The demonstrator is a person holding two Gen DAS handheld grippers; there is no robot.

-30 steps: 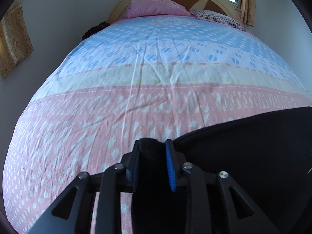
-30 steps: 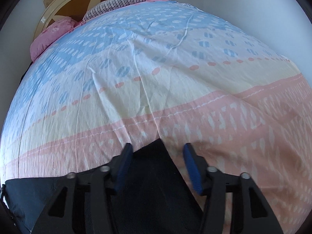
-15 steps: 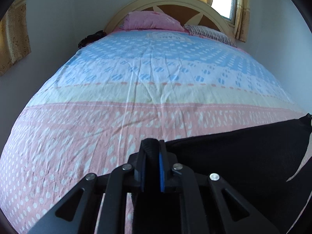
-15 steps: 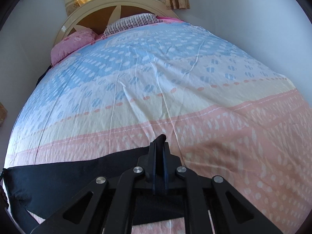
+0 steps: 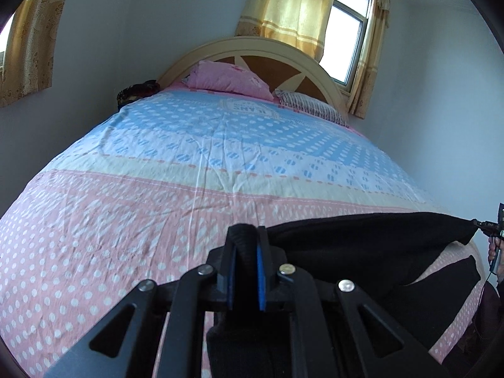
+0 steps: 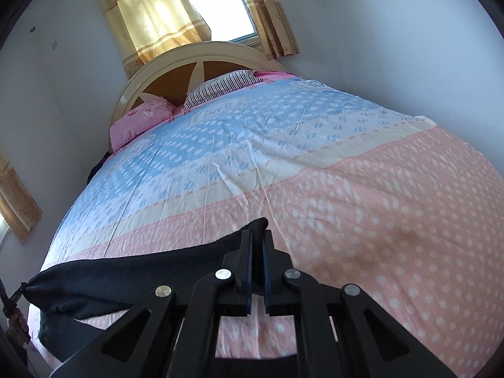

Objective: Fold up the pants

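Left claw [image 5: 245,253]: jaws pressed together on a thick rolled edge of the black pants [image 5: 362,245], blue pads squeezing the fabric between them
Right claw [image 6: 258,252]: jaws pinched nearly flat together on another corner of the pants [image 6: 126,274], a dark tip of cloth poking out above the fingertips
Where the pants are: strung between the two claws, top edge pulled taut, the rest hanging in a sagging fold over the near pink end of the bed [image 5: 126,220]
Pants fabric: black, matte, soft and thick-looking, rounded hem at the left grip
Bedsheet: thin wrinkled cotton, pink band with white dots nearest, then a cream stripe, then blue with white dots
Writing: a printed panel near the pillows, letters upside down from here, too small to read for certain
Pillows: pink pillow [image 5: 226,80] with faint flowers, striped pillow [image 5: 312,107] beside it
Headboard [image 5: 252,53]: arched, cream frame with brown wood panels
Curtains [image 5: 289,9]: yellow, patterned, light coming through at the window
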